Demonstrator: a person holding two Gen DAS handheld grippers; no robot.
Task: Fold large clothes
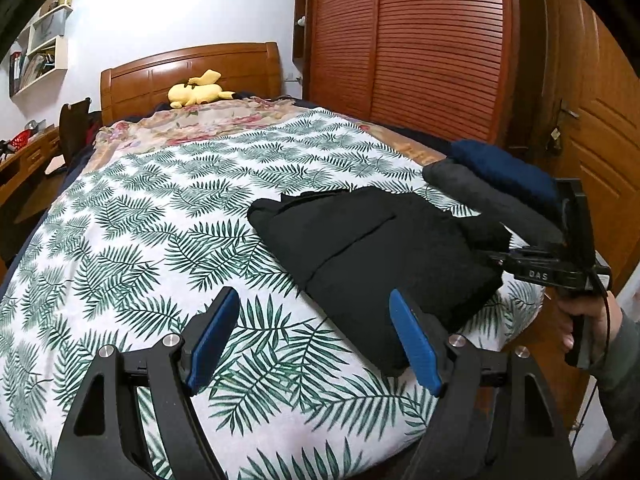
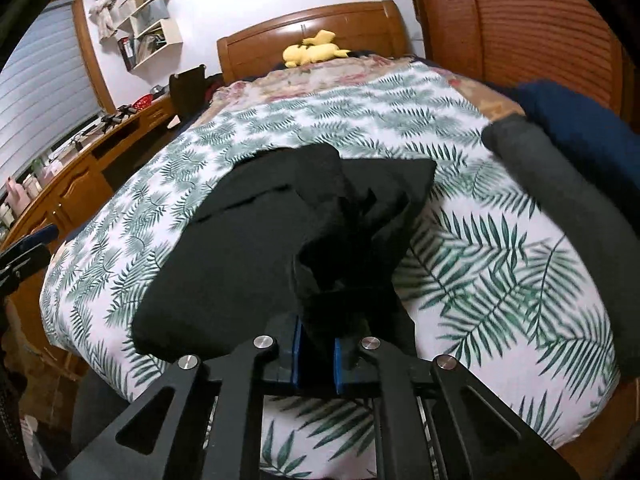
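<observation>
- Black garment [image 1: 376,264] lying partly folded on leaf-print bedsheet [image 1: 160,240], near foot-end corner of bed, just beside grey folded item [image 1: 492,200] and navy folded item [image 1: 504,168].
- Right gripper [image 2: 316,350] pinching a bunched wad of the black garment between blue pads [image 2: 297,354], cloth lifted slightly off sheet.
- Left gripper [image 1: 316,344] spread wide, holding nothing, hovering just above garment's near edge.
- Likely step: carrying pinched edge over for next fold.
- Best done with low, slow pull so lower layers stay flat; release only once edges line up.
- Left gripper well placed to press down or pinch near corner as anchor.
- Risk: bunched grip leaving a lumpy, crooked fold; smoothing afterwards advisable.
</observation>
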